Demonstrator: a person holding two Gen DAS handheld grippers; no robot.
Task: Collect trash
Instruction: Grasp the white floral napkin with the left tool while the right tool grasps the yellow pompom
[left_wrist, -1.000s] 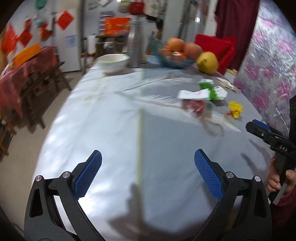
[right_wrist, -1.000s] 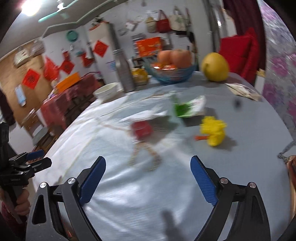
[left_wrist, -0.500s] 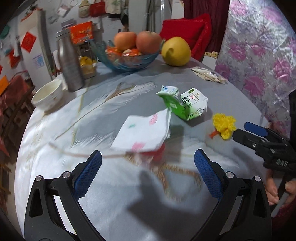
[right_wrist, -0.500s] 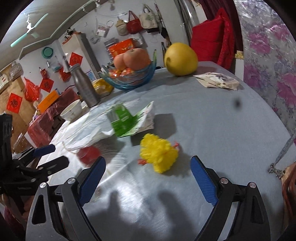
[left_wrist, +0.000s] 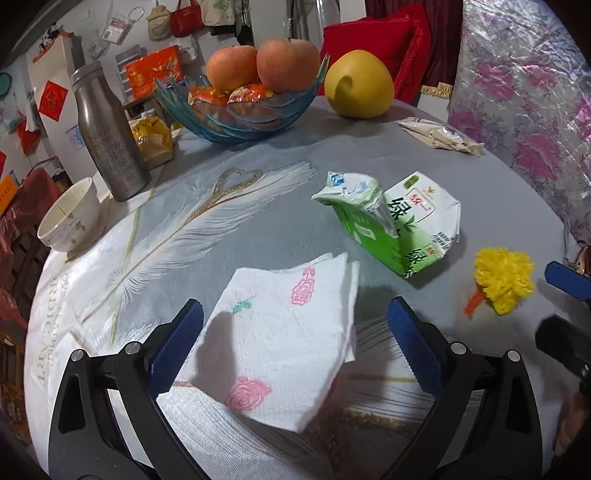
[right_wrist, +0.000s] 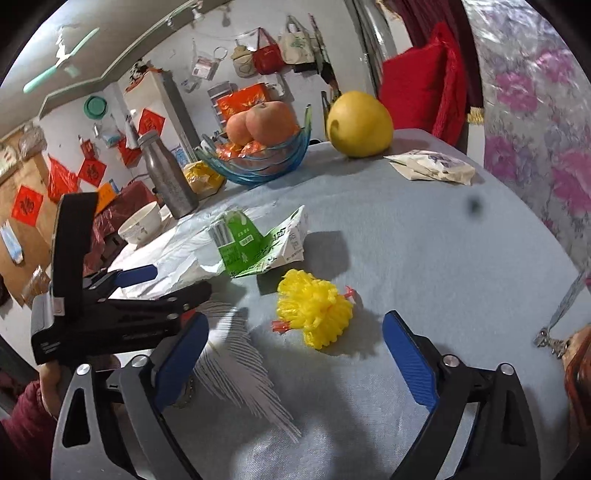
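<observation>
Now napkin (left_wrist: 284, 332) between spread left tongs (left_wrist: 295, 343)

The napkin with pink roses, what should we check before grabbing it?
1. Left hand-held gripper open: ok.
2. Napkin between its fingers: ok.
3. Nothing lying on the napkin: ok.
4. Crushed green carton clear of the napkin: ok, it lies beyond it.
5. Anything hidden under the napkin: cannot tell.
6. Right hand-held gripper out of the way: ok, open over the yellow pompom.
</observation>
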